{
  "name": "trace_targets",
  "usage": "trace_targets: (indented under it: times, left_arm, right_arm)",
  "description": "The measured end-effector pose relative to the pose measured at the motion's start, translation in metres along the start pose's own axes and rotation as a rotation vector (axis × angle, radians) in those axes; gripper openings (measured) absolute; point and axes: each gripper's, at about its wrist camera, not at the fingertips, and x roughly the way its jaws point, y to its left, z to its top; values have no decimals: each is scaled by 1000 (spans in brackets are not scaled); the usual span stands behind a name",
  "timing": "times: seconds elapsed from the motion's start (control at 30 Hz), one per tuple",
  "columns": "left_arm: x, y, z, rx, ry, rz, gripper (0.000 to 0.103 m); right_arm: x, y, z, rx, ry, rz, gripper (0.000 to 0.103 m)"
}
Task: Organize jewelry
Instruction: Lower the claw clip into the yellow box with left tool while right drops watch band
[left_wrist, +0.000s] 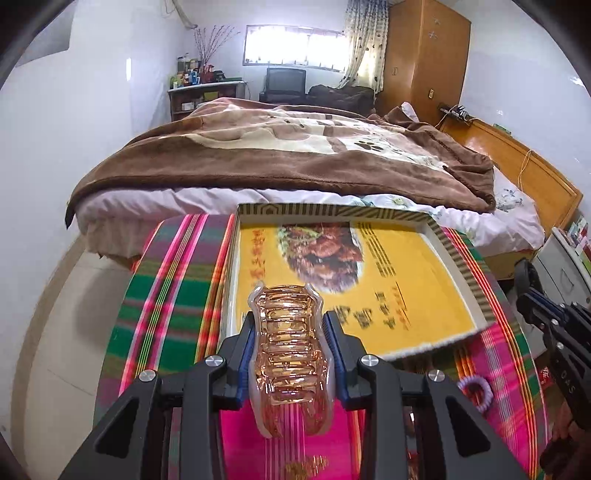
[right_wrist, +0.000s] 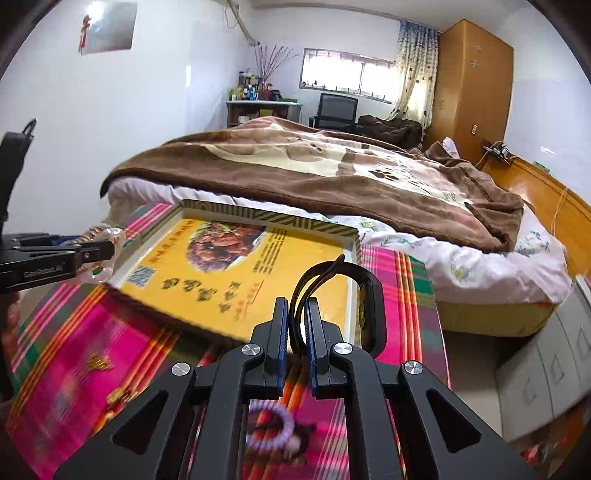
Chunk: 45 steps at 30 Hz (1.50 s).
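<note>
Carrying both pieces to the tray (left_wrist: 458, 254) at the cloth's (left_wrist: 166, 295) far edge goes best kept level. The left gripper (left_wrist: 291, 332) clamps an amber clip (left_wrist: 288, 354); the right gripper (right_wrist: 297, 325) pinches a black band (right_wrist: 373, 306), over the tray's near corner. Release low, apart.

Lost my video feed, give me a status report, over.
Left claw shut on amber hair clip. Right claw shut on black band. Both above tray; purple bracelet still on cloth. Nothing blocking.
</note>
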Motion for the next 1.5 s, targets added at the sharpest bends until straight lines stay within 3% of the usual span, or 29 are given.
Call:
trace_targets:
  times: [0.43, 0.87, 1.0, 1.1, 1.2, 1.3, 1.43, 1.5]
  left_arm:
    - [86, 1, 20, 15, 88, -3, 35]
    - [112, 1, 17, 22, 131, 16, 35]
    - [114, -1, 15, 29, 137, 22, 48]
    - [115, -2, 15, 30, 138, 23, 50]
    - [115, -3, 15, 27, 139, 14, 66]
    - [115, -4, 15, 32, 139, 9, 66]
    - [113, -2, 15, 21, 137, 8, 76]
    - [109, -1, 15, 17, 127, 3, 76]
  right_arm:
    - [104, 0, 16, -60, 157, -34, 9]
    - [137, 6, 12, -69, 231, 2, 9]
    - [139, 2, 12, -40, 235, 24, 9]
    - [140, 1, 13, -34, 237, 29, 9]
    - [140, 0, 14, -29, 236, 39, 10]
    - [140, -2, 14, -11, 232, 56, 17]
    - [138, -3, 14, 3, 229, 69, 20]
    - [134, -3, 15, 7, 218, 77, 38]
